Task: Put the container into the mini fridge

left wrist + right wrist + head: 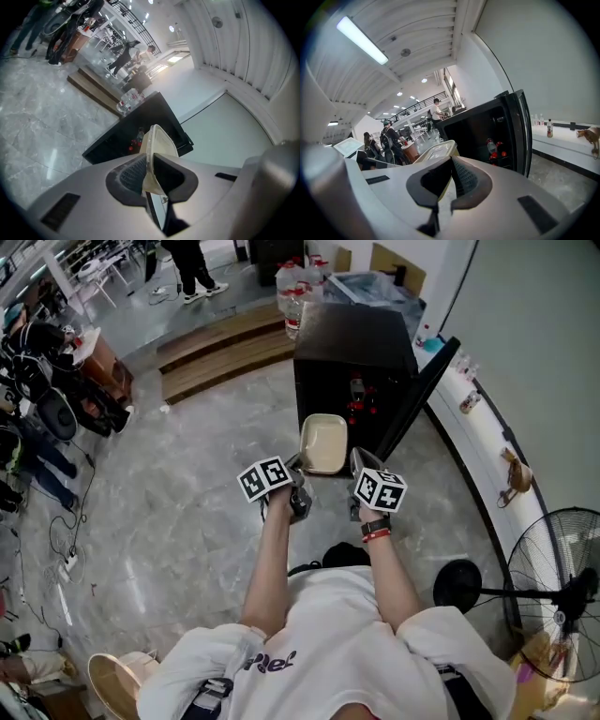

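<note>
In the head view I hold a pale, shallow container (323,442) by both sides, just in front of the black mini fridge (352,338). The fridge door (422,395) stands open to the right. My left gripper (297,468) is shut on the container's left rim, and the left gripper view shows the rim (159,140) pinched between the dark pads of that gripper (149,164). My right gripper (354,467) is shut on the right rim. In the right gripper view the container (436,152) runs into the jaws of this gripper (449,171), with the fridge's dark inside (483,126) ahead.
Red-capped bottles (356,404) stand inside the fridge. A white ledge (487,427) curves along the right wall, and a floor fan (553,592) stands at the lower right. Wooden steps (225,352) and water bottles (295,287) lie beyond the fridge. People and equipment crowd the far left.
</note>
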Motion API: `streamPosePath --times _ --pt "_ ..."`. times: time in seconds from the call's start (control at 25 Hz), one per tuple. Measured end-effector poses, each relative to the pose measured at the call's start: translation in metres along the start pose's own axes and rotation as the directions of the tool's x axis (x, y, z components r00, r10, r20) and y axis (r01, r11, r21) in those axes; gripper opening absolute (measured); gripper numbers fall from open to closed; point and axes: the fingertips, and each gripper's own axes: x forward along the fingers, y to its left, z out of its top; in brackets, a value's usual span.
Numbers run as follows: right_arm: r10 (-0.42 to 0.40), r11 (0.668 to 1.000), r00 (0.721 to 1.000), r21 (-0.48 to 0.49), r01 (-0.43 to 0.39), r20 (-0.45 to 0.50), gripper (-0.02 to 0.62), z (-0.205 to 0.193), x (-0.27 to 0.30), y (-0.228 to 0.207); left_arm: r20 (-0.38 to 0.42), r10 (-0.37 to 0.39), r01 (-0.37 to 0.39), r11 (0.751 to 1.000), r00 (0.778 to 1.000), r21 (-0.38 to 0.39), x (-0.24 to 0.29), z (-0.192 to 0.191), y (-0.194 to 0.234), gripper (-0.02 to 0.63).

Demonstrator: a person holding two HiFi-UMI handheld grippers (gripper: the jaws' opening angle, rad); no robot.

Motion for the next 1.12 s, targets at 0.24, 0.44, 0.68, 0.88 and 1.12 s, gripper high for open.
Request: streamPosePath --times 0.24,0.44,0.68,0.88,1.12 --pt "-0.049 0.999 0.999 -0.015 0.049 -0.013 0.015 -0.011 -0.003 -0.009 -0.026 -0.038 0.037 0.999 0.999 -0.033 0.017 -0.011 0.01 0.058" --pt "-0.045 0.999 0.999 -0.027 0.045 -0.03 0.015 -0.016 0.004 -0.012 -0.021 -0.028 0.027 0.998 0.999 -0.054 0.026 -0.01 0.022 0.058" --pt "-0.029 0.999 0.998 -0.027 0.028 -0.057 0.015 -0.015 0.046 -0.036 -0.003 -0.004 0.004 0.999 1.0 -0.042 0.072 0.01 0.031 0.058" --pt "-0.025 0.999 0.997 -0.039 0.022 -0.076 0.015 -0.006 0.075 -0.057 0.001 0.034 -0.034 0.998 0.999 -0.057 0.106 0.014 0.037 0.058" --pt "-0.036 0.999 0.997 -0.023 0.034 -0.076 0.015 0.003 0.103 -0.087 -0.015 0.062 -0.063 0.998 0.998 -0.02 0.147 0.014 0.046 0.058"
